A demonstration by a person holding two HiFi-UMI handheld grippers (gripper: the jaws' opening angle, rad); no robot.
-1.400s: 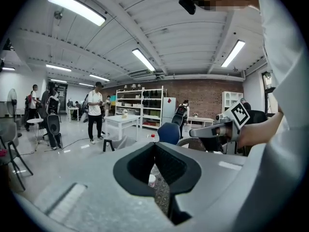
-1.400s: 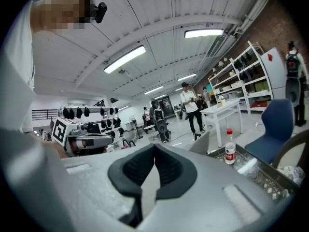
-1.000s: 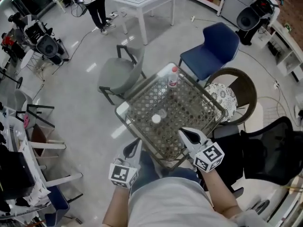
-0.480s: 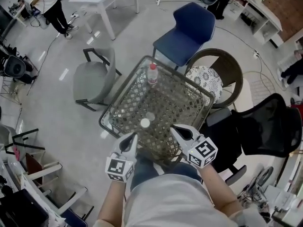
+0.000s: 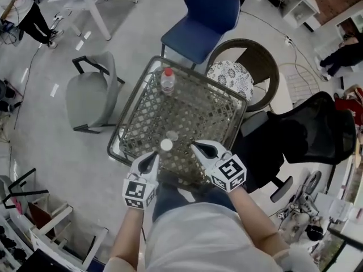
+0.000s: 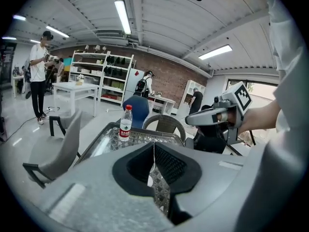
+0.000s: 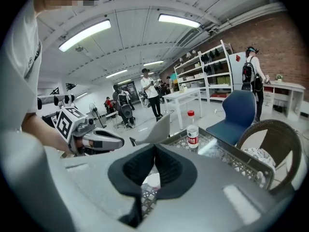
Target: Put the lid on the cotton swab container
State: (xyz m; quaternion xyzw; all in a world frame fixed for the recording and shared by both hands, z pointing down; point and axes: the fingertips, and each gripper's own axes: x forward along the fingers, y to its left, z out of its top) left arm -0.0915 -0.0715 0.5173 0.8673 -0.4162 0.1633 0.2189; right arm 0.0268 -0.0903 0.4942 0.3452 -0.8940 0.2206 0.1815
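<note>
A square counter [image 5: 195,109] with a lattice pattern under its glass top fills the middle of the head view, and the person stands at its 6 o'clock edge with one tool in each hand. The left tongs [image 5: 152,156] are closed with nothing between them, their tips over the near edge of the counter. The right tongs [image 5: 197,147] are likewise closed and empty, a little further in over the lattice. A small white round piece [image 5: 166,145] lies on the counter towards 6 o'clock, between the two sets of tips and just beside the left ones. A paler, see-through round piece [image 5: 172,135] lies right next to it at its 1 o'clock. These look like the cotton swab container and its lid, lying apart, but I cannot tell which is which. In each gripper view the pads meet in a thin line, and a bit of white shows on the lattice beyond them. A water bottle [image 5: 167,80] with a red cap and red label stands upright in the counter's far corner at 11 o'clock, well apart from the round pieces. Around the counter stand a blue chair [image 5: 201,16] at 12 o'clock, a grey chair [image 5: 91,92] at 9 o'clock, a wicker chair [image 5: 266,67] with a patterned cushion at 2 o'clock and a black office chair [image 5: 306,135] at 3 o'clock.
</note>
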